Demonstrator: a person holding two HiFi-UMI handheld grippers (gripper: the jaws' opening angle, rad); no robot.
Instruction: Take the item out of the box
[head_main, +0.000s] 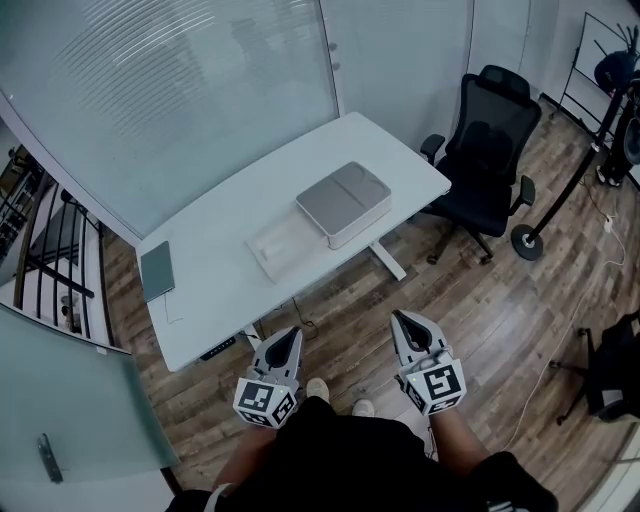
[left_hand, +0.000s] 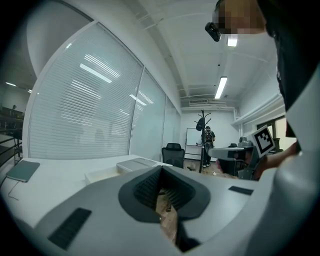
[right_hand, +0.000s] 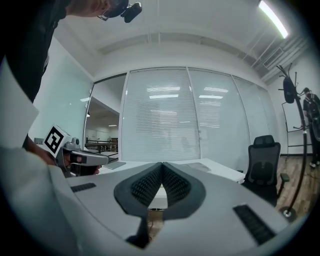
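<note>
A flat grey box (head_main: 343, 203) with its lid on lies on the white table (head_main: 210, 300), and a white open tray (head_main: 281, 245) lies against its near-left side. Both grippers hang low by my body, well short of the table edge. My left gripper (head_main: 293, 333) is shut with nothing in it; its ribbed pads meet at the tip (left_hand: 161, 168). My right gripper (head_main: 398, 317) is shut too and holds nothing (right_hand: 162, 164). From the left gripper view the box (left_hand: 136, 164) shows far off on the tabletop.
A grey notebook (head_main: 157, 270) lies at the table's left end. A black office chair (head_main: 485, 150) stands at the table's right end, with a round stand base (head_main: 527, 242) beside it. A frosted glass wall (head_main: 170, 90) runs behind the table. Wooden floor lies underfoot.
</note>
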